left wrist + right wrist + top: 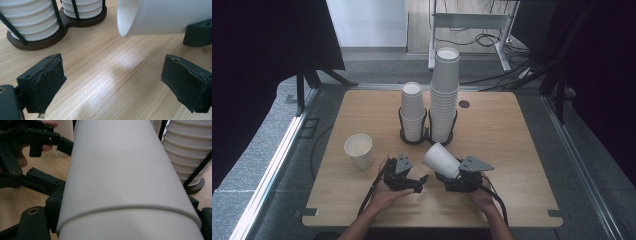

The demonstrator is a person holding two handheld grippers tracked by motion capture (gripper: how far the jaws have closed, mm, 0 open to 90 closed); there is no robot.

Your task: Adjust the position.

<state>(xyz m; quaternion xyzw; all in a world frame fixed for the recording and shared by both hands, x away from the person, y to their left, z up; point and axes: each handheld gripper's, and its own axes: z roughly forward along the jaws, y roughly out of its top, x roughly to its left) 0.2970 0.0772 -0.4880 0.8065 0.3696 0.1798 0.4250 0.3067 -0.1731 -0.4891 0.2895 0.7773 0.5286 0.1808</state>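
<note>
Holding one cup, two stacks, one loose cup

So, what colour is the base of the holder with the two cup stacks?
Dark brown base, with black rods; the left gripper view shows it best.

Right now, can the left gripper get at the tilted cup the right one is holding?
Probably yes. The left gripper is open, with bare table between its jaws, and the cup in the right gripper has its mouth just ahead, nothing between them.
</note>
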